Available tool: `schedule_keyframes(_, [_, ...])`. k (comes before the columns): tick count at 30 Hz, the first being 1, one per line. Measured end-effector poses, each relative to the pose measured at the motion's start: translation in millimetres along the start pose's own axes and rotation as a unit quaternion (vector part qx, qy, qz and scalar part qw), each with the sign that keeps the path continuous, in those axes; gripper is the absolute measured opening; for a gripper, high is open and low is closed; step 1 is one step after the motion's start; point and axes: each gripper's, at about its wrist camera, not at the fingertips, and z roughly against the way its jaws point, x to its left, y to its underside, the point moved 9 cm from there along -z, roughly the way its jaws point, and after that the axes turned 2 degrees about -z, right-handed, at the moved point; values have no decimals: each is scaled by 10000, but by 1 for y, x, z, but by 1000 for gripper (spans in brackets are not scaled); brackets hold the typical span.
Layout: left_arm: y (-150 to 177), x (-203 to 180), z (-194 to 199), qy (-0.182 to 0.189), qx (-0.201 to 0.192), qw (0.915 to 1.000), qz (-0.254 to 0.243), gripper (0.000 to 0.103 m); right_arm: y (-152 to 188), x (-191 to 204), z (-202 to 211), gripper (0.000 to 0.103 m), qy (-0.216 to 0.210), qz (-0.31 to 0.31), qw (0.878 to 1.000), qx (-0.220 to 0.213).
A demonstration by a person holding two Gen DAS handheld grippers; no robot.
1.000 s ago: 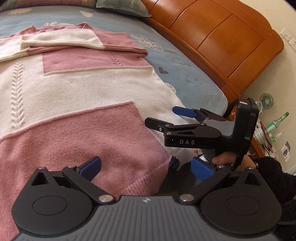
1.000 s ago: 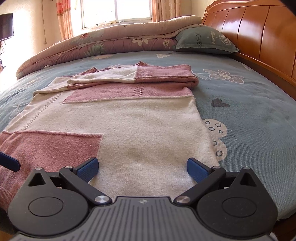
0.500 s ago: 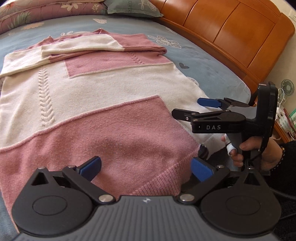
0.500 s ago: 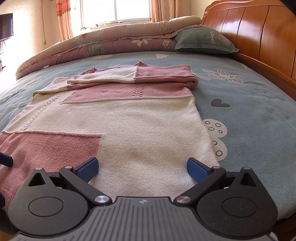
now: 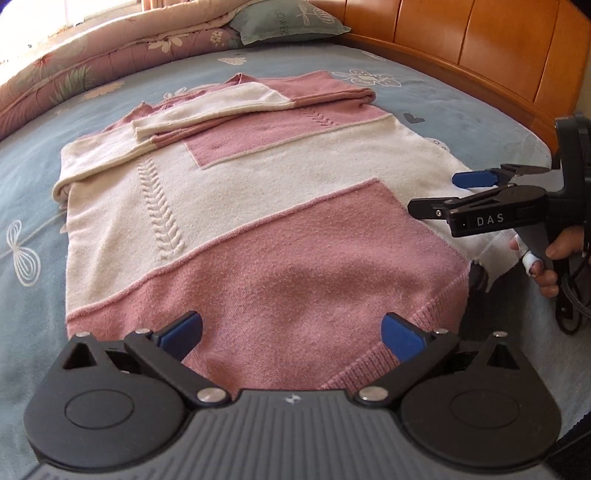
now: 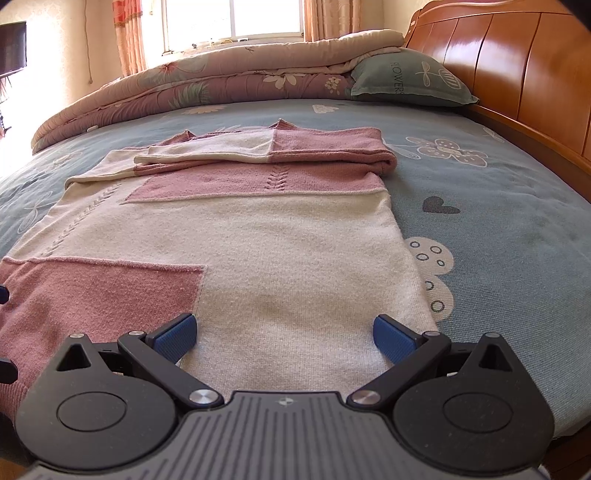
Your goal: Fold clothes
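A pink and cream knitted sweater [image 5: 280, 236] lies flat on the blue bedsheet [image 5: 33, 206], both sleeves folded across its far end [image 6: 266, 147]. My left gripper [image 5: 291, 334] stands open just over the pink hem near the bed's front edge, with nothing between its fingers. In the left wrist view my right gripper [image 5: 443, 192] hovers open above the cream hem corner, held by a hand [image 5: 546, 266]. The right wrist view shows the right gripper [image 6: 284, 334] open over the cream part of the sweater [image 6: 295, 258]. A sliver of the left gripper's fingers [image 6: 3, 295] shows at that view's left edge.
A rolled floral quilt [image 6: 207, 81] and a green pillow [image 6: 410, 77] lie at the far side of the bed. The wooden headboard [image 6: 517, 62] runs along the right. Bare sheet [image 6: 498, 229] lies right of the sweater. A window [image 6: 236, 18] is behind.
The left gripper has drawn left and back along the hem, so more of the sweater shows and the right gripper sits farther right in its view. The right gripper has barely moved.
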Motion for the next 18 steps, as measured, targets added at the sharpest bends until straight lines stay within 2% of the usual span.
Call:
schedule_keyframes(2, [-1,-3,0,-330,-22,9982,-495,102,-4,0,0,103,-66,79,9997,242])
schedule_keyframes(4, [3,-5,-5,-469,10,9954,-829,102,-7,1,3,103,-229,112,9989,382])
schedule_keyframes(8, [8,2,-5,-281,67,9993,-250,102,-10,12,20,103,-570,428,9970,302])
schedule_keyframes(10, [12,1,-2,-200,101,9996,-158,102,-6,21,26,103,-676,705,9948,288])
schedule_keyframes(14, [24,-11,2,-15,212,9989,-420,102,8,34,27,103,-845,982,9907,425])
schedule_keyframes(16, [35,-17,-1,42,390,9981,-470,102,14,35,23,103,-823,905,9912,497])
schedule_keyframes(18, [37,-21,2,1,380,9978,-542,102,17,34,22,103,-821,770,9925,482])
